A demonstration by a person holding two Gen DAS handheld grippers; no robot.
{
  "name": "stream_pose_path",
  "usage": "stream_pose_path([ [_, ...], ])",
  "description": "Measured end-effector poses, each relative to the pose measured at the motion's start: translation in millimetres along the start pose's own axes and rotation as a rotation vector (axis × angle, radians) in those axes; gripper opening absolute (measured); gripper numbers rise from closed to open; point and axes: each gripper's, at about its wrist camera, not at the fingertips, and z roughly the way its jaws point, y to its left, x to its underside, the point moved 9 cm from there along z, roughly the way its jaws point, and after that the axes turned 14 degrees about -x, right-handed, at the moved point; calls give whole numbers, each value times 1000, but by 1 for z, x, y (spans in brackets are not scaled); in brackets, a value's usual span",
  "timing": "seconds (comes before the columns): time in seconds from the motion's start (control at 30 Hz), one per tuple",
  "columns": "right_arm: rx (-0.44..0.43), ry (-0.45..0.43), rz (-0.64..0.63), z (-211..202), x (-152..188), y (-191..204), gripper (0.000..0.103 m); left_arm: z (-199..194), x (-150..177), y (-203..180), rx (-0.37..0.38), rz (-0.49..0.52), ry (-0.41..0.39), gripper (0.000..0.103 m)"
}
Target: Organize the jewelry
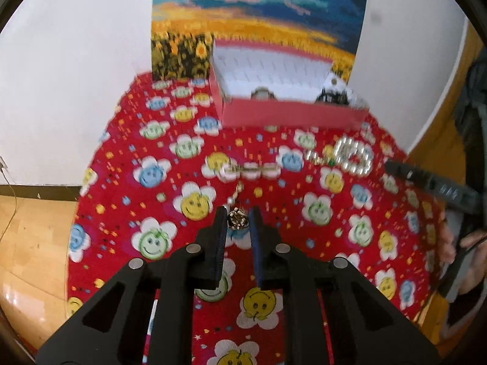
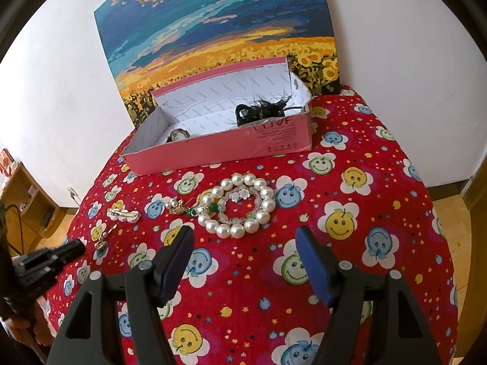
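My left gripper (image 1: 239,216) is shut on a small jewelled earring (image 1: 239,222), whose pearl chain trails forward onto the cloth. In the right wrist view that left gripper (image 2: 73,249) comes in from the left edge, with the earring (image 2: 102,242) at its tip. My right gripper (image 2: 245,258) is open and holds nothing, hovering just short of a pearl bracelet (image 2: 240,203) that lies coiled with a paler bead strand. The pink box (image 2: 219,149) stands open at the back, holding a black feathered hair piece (image 2: 261,109) and a watch (image 2: 179,135).
A hair clip (image 2: 123,214) and a small gold brooch (image 2: 176,205) lie on the red smiley-flower tablecloth (image 2: 365,243) left of the bracelet. A sunflower painting (image 2: 213,30) leans on the white wall behind the box. The round table's edge drops to wooden floor on both sides.
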Motion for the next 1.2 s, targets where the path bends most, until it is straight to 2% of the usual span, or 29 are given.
stream_pose_path([
  [0.3, -16, 17, -29, 5, 6, 20, 72, -20, -23, 25, -34, -56, -34, 13],
  [0.67, -62, 72, -76, 24, 23, 67, 72, -2, -4, 57, -102, -107, 22, 13],
  [1.0, -119, 140, -148, 59, 47, 136, 71, 0, 7, 76, -104, -128, 25, 13],
  [1.2, -66, 127, -149, 61, 43, 128, 71, -1, 12, 81, -91, -141, 26, 13],
])
